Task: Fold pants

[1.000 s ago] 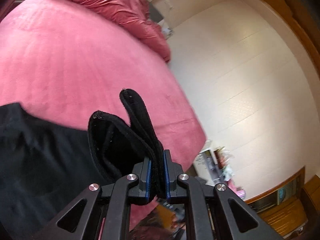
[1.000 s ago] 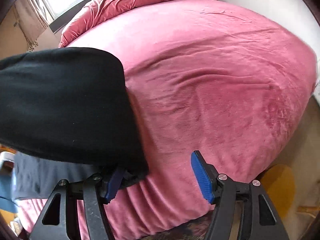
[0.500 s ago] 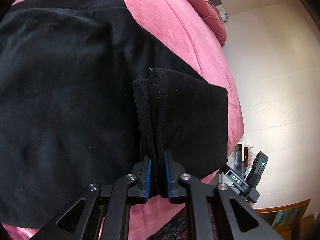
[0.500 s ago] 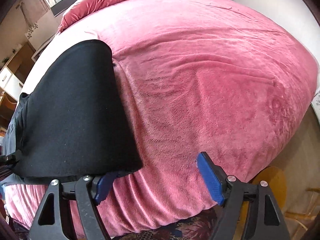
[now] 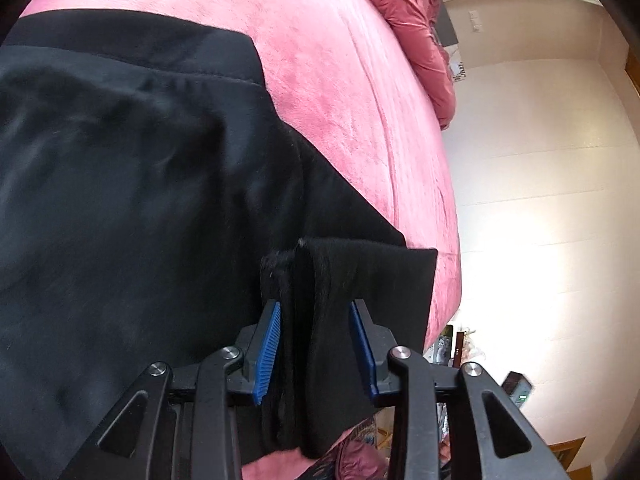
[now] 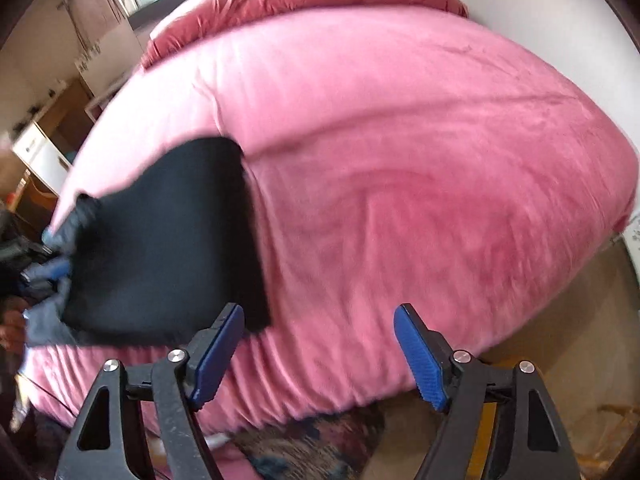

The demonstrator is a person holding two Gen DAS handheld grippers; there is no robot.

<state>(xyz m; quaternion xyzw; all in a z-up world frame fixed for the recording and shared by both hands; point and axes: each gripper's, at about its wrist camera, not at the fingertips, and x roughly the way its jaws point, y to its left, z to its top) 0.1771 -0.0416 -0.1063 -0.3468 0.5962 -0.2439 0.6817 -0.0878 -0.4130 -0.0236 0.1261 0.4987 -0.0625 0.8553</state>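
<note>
Black pants lie on a pink bed, both grippers at the near edge.
The bed (image 6: 400, 160) fills both views; the pants (image 5: 132, 200) lie flat and doubled over, smooth and dark. The left gripper (image 5: 316, 344) has its jaws parted around a bunched fold of pants; the right gripper (image 6: 320, 356) gapes wide, holding nothing.
</note>
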